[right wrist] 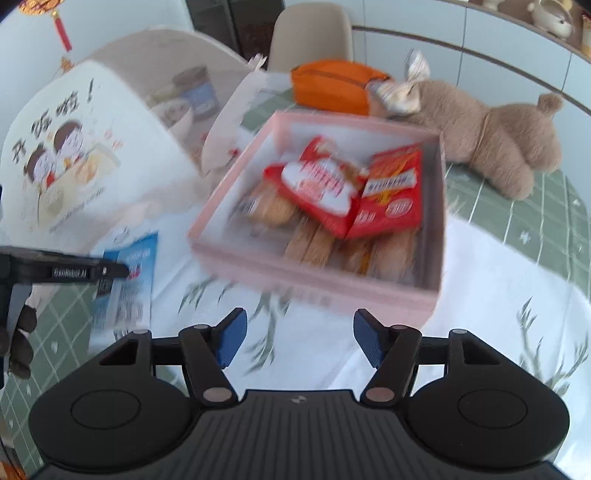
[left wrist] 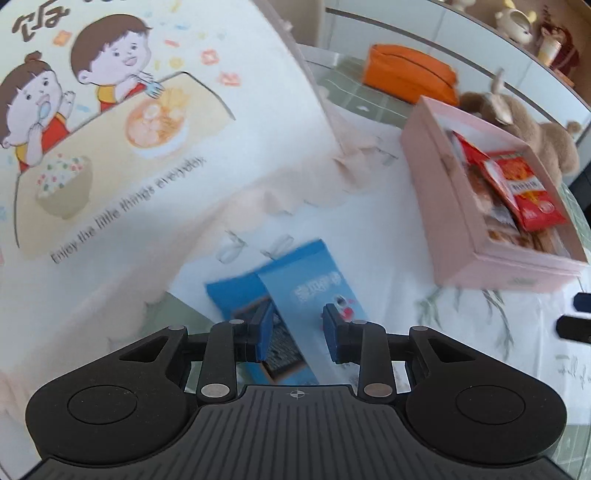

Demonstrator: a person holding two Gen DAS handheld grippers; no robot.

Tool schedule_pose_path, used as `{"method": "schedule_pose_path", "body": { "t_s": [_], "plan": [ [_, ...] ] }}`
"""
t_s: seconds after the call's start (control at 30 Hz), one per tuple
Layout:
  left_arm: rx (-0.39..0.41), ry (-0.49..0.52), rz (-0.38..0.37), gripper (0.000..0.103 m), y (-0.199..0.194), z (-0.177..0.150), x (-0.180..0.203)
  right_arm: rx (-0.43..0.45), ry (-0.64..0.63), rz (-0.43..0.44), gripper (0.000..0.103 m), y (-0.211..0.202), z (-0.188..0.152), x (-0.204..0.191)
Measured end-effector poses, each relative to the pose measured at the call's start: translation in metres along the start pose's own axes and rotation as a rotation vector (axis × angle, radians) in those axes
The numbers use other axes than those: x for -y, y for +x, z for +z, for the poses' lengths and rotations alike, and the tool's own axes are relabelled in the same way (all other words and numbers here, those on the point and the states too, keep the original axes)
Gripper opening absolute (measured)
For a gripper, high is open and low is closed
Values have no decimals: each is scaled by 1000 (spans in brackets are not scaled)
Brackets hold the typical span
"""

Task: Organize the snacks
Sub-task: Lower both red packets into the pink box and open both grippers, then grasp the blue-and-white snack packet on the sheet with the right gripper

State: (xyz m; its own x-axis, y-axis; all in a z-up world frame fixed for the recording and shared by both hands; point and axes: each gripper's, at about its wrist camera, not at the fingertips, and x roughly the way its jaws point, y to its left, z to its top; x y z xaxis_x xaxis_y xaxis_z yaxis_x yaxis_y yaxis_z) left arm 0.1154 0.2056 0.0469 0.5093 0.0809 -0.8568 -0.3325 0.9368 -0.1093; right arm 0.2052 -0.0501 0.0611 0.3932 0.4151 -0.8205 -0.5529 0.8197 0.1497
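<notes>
Two blue snack packets [left wrist: 306, 280] lie overlapped on the white cloth, and they also show at the left as blue packets [right wrist: 136, 258] in the right wrist view. My left gripper [left wrist: 298, 332] hovers right over them, jaws narrow, and I see no pad pressing on a packet. From the right wrist camera the left gripper [right wrist: 125, 273] has its tip at the packets. The pink box [left wrist: 461, 236] holds red packets [left wrist: 524, 184] over biscuit packs. My right gripper [right wrist: 299, 336] is open and empty just before the pink box [right wrist: 314, 284] with its red packets [right wrist: 391, 195].
A big white cover printed with cartoon children [left wrist: 129, 129] rises at the left, close to the blue packets. Behind the box lie an orange pouch [right wrist: 332, 85] and a brown plush bear [right wrist: 498, 136]. A beige chair [right wrist: 310, 33] stands beyond the table. A gloved hand [right wrist: 18, 343] holds the left gripper.
</notes>
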Motion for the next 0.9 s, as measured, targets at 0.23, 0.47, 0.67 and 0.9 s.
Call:
{"method": "schedule_pose_path", "body": {
  "t_s": [0.23, 0.47, 0.67, 0.9],
  "plan": [
    [-32, 15, -137, 33, -5, -24, 49, -46, -2, -15, 65, 2, -34, -7],
    [-113, 9, -301, 32, -1, -34, 92, -55, 25, -34, 65, -8, -57, -4],
    [-19, 56, -191, 32, -27, -39, 78, -44, 31, -59, 65, -17, -67, -15],
    [-32, -42, -17, 30, -25, -49, 4, -29, 19, -76, 65, -10, -69, -34]
  ]
}}
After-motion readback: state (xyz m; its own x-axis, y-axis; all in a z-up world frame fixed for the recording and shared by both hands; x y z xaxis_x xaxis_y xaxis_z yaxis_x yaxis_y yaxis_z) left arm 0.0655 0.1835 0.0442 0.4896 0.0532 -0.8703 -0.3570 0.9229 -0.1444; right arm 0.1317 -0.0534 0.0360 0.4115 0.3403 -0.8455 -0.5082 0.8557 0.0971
